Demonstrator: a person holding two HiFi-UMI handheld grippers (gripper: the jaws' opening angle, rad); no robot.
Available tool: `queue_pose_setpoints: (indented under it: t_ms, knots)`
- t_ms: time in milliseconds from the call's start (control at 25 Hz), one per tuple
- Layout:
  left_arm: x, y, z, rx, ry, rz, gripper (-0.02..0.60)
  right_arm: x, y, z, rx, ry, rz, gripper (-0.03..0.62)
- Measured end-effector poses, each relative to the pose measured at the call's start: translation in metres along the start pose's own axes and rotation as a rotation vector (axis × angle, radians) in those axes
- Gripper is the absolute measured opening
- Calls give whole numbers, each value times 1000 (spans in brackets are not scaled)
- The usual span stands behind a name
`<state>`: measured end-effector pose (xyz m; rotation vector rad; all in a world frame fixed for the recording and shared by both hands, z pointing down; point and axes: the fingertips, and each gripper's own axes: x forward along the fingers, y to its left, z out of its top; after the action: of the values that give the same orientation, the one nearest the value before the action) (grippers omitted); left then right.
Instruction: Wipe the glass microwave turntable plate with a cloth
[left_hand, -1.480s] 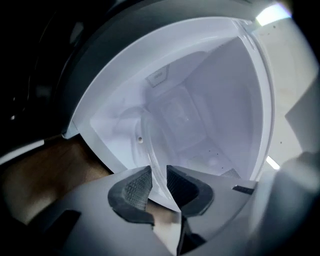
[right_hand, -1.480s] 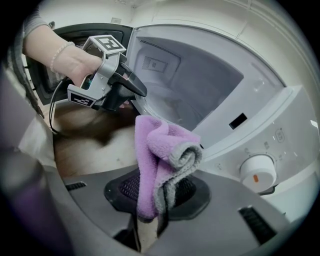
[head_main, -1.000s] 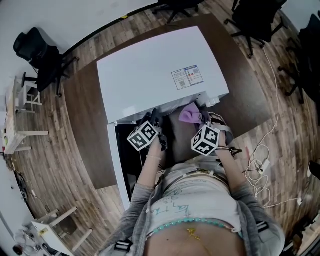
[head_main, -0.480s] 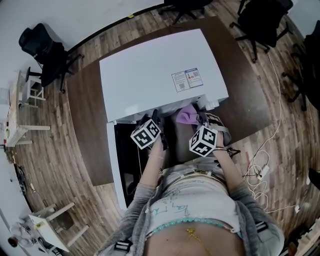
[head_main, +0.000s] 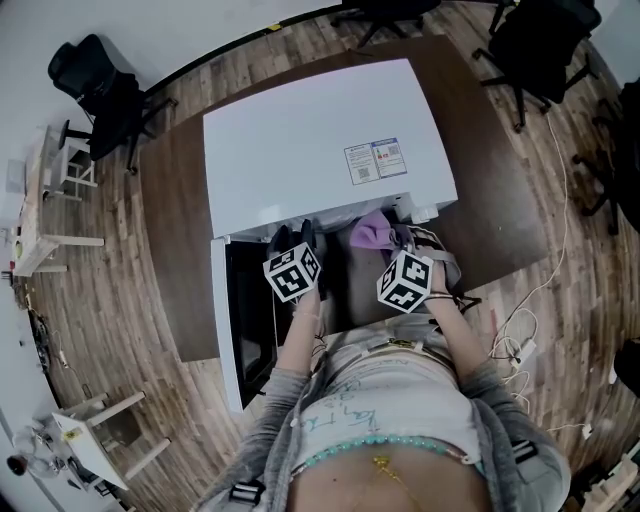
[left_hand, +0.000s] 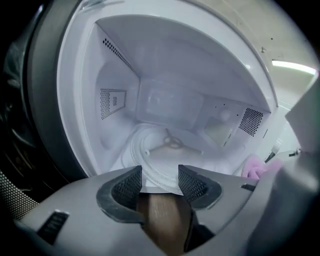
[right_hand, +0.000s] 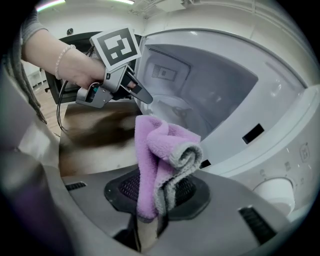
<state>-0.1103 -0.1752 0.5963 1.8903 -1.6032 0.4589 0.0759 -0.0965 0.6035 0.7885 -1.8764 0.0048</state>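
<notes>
Both tools reach toward the open microwave (head_main: 320, 140), which stands on a dark tabletop (head_main: 180, 250). The left hand-held gripper (left_hand: 160, 179) is released: its jaws stand wide apart and have just been opening, and neither pad presses on anything. It points down into the white cavity, where the glass plate (left_hand: 165, 160) lies flat on the floor. The plate's near rim shows in the gap between the jaws, but I cannot tell whether it reaches in between them. A three-armed hub (left_hand: 172, 142) shows through the glass near its middle.

The right hand-held gripper (right_hand: 157, 192) is clenched on a purple cloth (right_hand: 160, 150). The cloth is bunched and folded, and it stands up out of the jaws with its grey edge curling over at the top. It is outside the cavity, just in front of the opening and apart from the plate.

The microwave door (head_main: 245, 310) hangs open to the person's left. A round knob (right_hand: 272, 192) sits on the control panel at the right.
</notes>
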Motion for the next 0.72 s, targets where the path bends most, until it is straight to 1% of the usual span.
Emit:
queue_pose_setpoints:
  t_ms: [80,160,280,400,480,560,720]
  knots:
    - [-4,-5,2,7,-18,-15,233,0,0,0,2,-5,5,108]
    - [-7,-12,0,34,-25,-38,233,1,0,1,10,-9,13,109]
    - [-11,-22,-7,87,-14,-78,232,3,0,5,25,-13,19,109]
    - [-18,-31,-12,119,-9,-124,220,4,2,9,36,-14,24,109]
    - [-23,-35,-13,157,-13,-146,192,5,4,13,47,-18,27,109]
    - [-27,-38,-15,192,-13,-166,149,6,6,16,65,-27,34,108]
    - [-33,-43,-18,210,-3,-214,65,6,10,23,95,-49,52,109]
